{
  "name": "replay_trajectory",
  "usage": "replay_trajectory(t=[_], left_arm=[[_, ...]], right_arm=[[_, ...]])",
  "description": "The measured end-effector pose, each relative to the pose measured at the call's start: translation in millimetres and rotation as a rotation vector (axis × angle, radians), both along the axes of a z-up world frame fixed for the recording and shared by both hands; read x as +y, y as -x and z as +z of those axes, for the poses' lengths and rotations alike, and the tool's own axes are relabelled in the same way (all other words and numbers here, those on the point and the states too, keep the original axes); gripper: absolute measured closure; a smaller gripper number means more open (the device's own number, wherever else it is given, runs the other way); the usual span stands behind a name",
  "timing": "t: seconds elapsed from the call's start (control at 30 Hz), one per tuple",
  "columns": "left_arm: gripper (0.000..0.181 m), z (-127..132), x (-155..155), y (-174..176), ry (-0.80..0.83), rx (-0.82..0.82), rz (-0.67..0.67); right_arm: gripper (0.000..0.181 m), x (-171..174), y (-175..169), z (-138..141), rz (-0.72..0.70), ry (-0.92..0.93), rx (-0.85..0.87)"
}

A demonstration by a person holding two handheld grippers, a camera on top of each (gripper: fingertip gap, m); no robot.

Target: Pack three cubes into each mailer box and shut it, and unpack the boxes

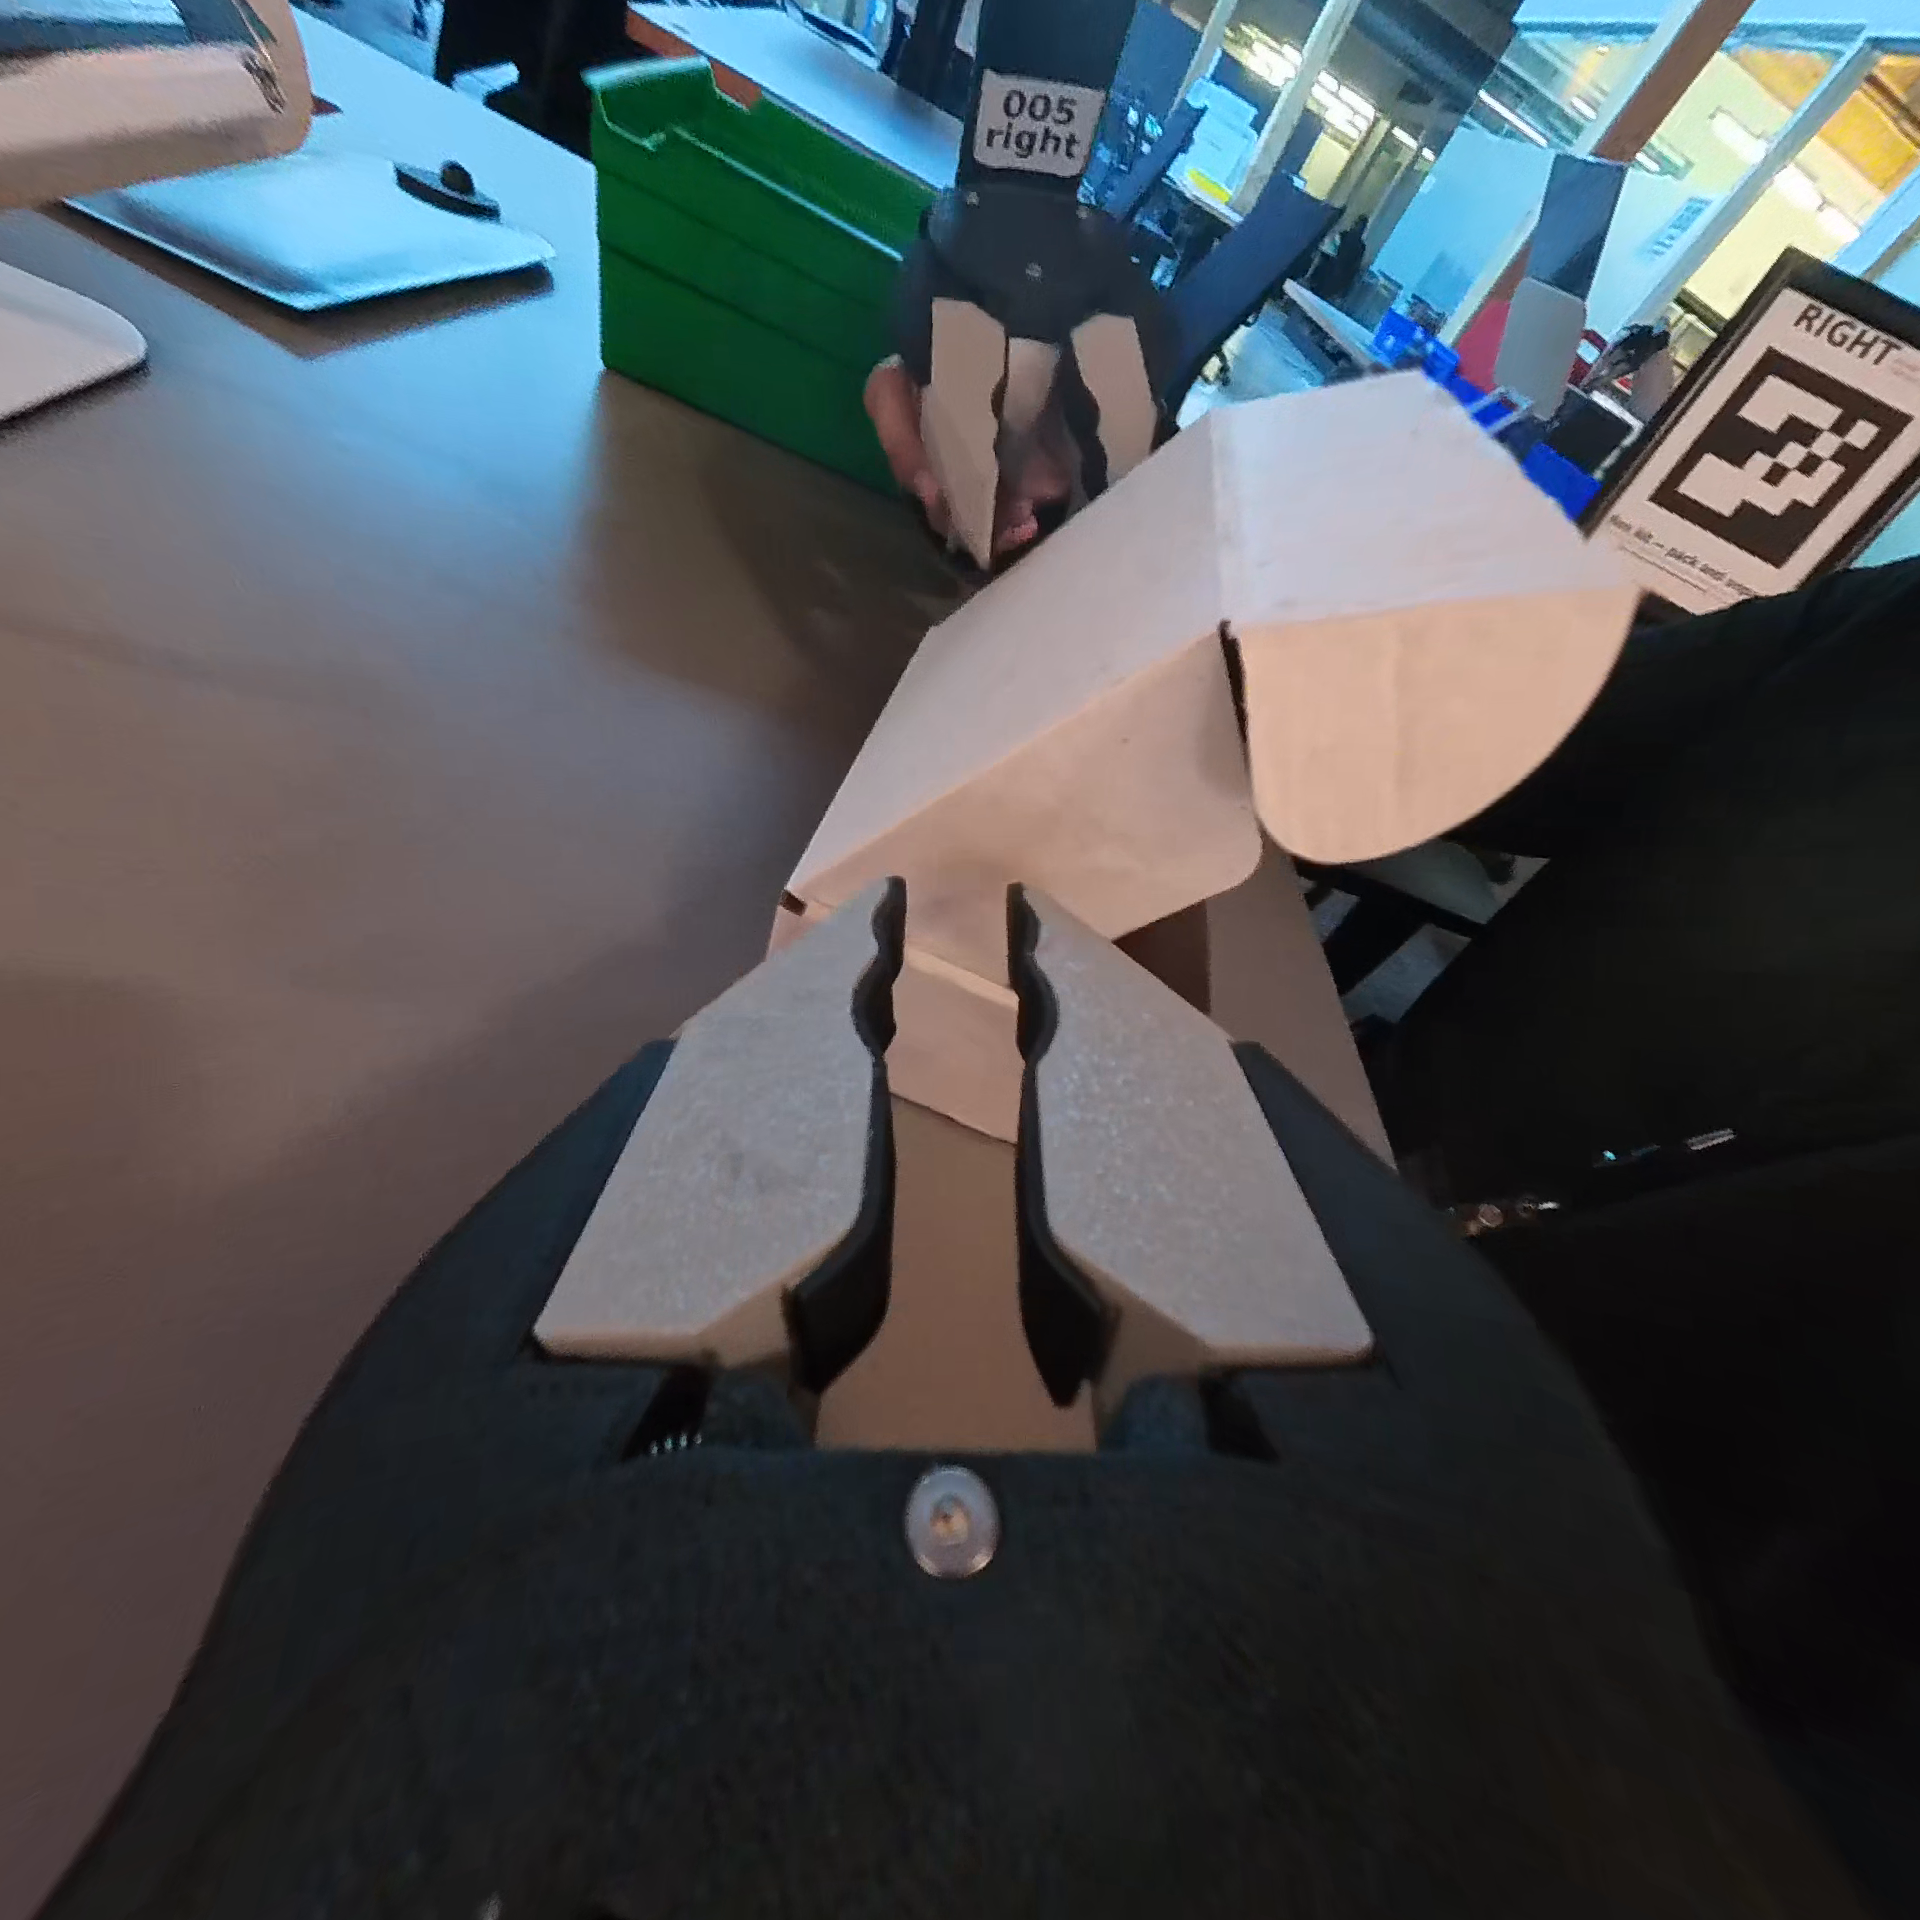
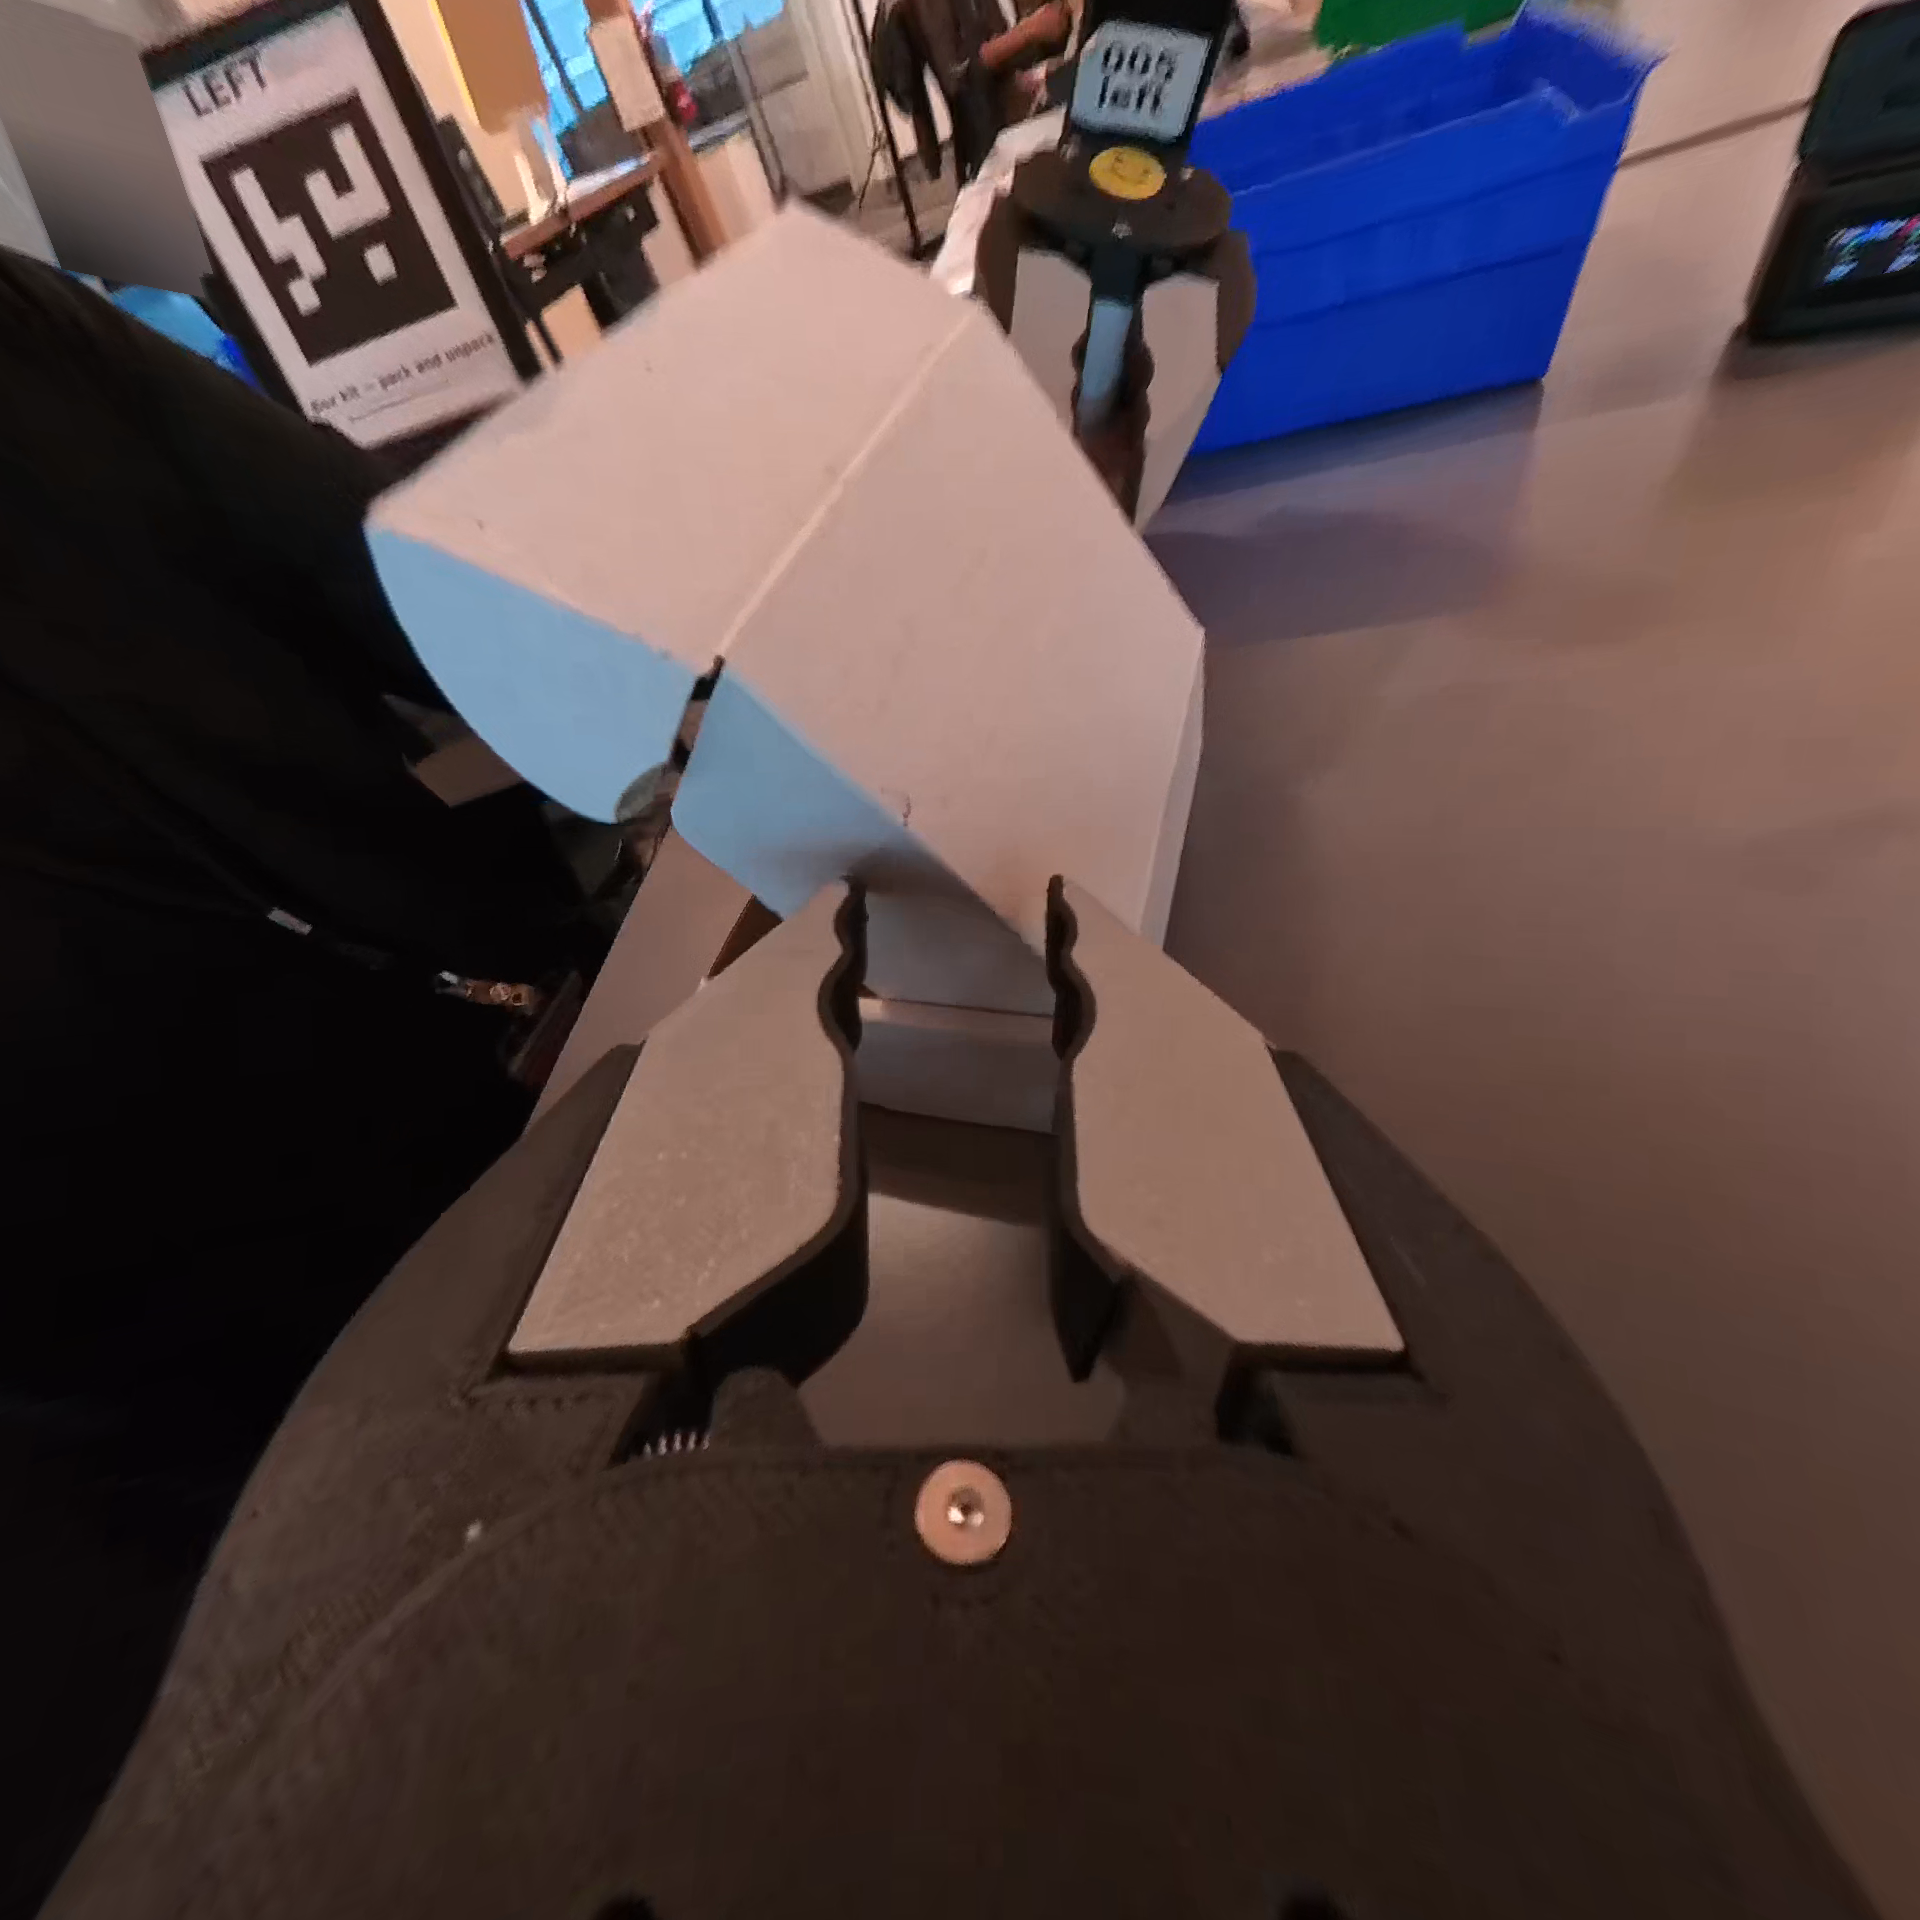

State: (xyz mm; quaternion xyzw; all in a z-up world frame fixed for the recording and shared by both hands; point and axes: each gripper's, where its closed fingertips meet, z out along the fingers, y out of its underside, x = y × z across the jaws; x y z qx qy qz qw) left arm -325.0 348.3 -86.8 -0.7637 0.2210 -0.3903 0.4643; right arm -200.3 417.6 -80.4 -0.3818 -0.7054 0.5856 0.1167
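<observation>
A white cardboard mailer box [image 1: 1143, 675] lies on the brown table [image 1: 364, 675], its lid half raised and tilted, with a rounded side flap hanging at each end. The box's inside is hidden and no cubes show. My left gripper [image 1: 954, 899] is open, its fingertips at the box's near end below the lid edge. My right gripper [image 2: 954, 894] is open at the opposite end of the box [image 2: 831, 540], its tips under the lid's flap. Each gripper shows far off in the other's view: the right gripper [image 1: 1039, 468] and the left gripper [image 2: 1117, 416], both with fingers apart.
A green bin [image 1: 748, 270] stands behind the right gripper. A blue bin [image 2: 1403, 239] stands behind the left gripper. Black-and-white marker signs [image 1: 1787, 436] [image 2: 322, 239] stand at the table's edge. A person in black [image 2: 208, 727] is close beside the box. A black device [image 2: 1849, 208] sits far right. The tips of one gripper are about 15 centimetres away from the tips of the other.
</observation>
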Motion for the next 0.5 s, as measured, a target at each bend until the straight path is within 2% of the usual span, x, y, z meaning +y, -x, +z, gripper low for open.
replay_trajectory(t=[0.17,0.23,0.3,0.4,0.5], left_arm=[[0.165,4.8,17.3,15.9,-0.033,-0.010,0.133],[0.172,9.0,24.1,25.8,-0.044,-0.037,0.199],[0.174,21.9,31.7,35.7,-0.088,-0.132,0.271],[0.181,53.7,27.8,36.6,-0.170,-0.376,0.230],[0.181,70.0,20.2,36.6,-0.203,-0.505,0.171]], right_arm=[[0.158,9.8,0.7,14.8,-0.041,0.026,0.058],[0.165,16.0,2.0,22.7,-0.073,0.035,0.097],[0.167,26.4,8.0,30.9,-0.142,0.052,0.136],[0.158,41.0,25.6,41.8,-0.267,0.099,0.189],[0.155,27.8,31.9,41.9,-0.231,0.114,0.176]])
